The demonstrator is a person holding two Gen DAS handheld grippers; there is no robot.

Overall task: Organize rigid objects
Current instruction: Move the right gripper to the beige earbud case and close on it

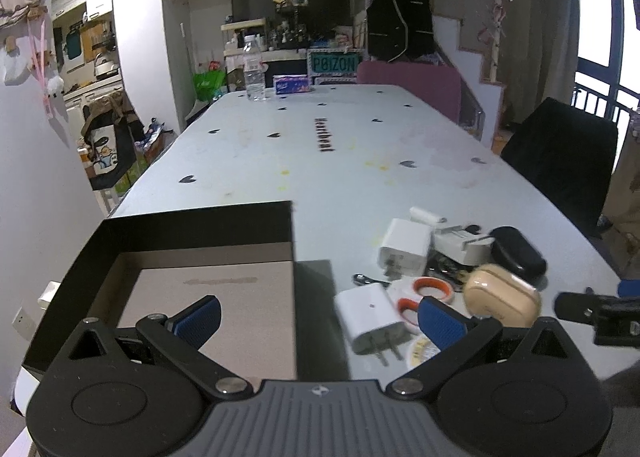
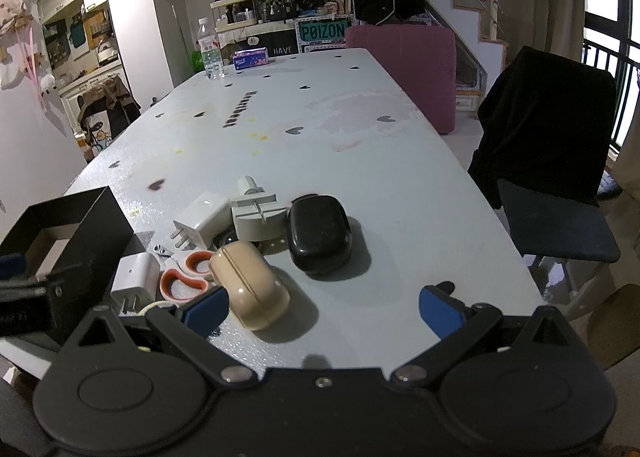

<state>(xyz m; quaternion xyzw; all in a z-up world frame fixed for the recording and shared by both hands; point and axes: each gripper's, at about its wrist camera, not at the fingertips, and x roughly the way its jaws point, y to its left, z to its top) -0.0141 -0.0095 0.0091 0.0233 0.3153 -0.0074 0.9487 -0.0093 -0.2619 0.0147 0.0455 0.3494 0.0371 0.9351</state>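
Observation:
A black open box (image 1: pixel 200 225) with a brown floor sits at the table's near left; it also shows in the right wrist view (image 2: pixel 86 217). Right of it lies a pile: two white chargers (image 1: pixel 370 317) (image 1: pixel 404 247), orange-handled scissors (image 1: pixel 432 289), a beige case (image 1: pixel 502 297), a black case (image 1: pixel 516 249) and a grey-white block (image 1: pixel 464 245). My left gripper (image 1: pixel 320 319) is open and empty, straddling the box's right wall. My right gripper (image 2: pixel 322 311) is open and empty, with its left finger beside the beige case (image 2: pixel 250 285) and the black case (image 2: pixel 320 235) ahead.
The long pale table (image 1: pixel 340 161) carries a water bottle (image 1: pixel 254 69) and a tissue pack (image 1: pixel 292 84) at its far end. A black chair (image 2: pixel 552 185) and a maroon seat (image 2: pixel 404 65) stand along the right side. The right gripper's tip (image 1: pixel 596 309) shows at the right edge.

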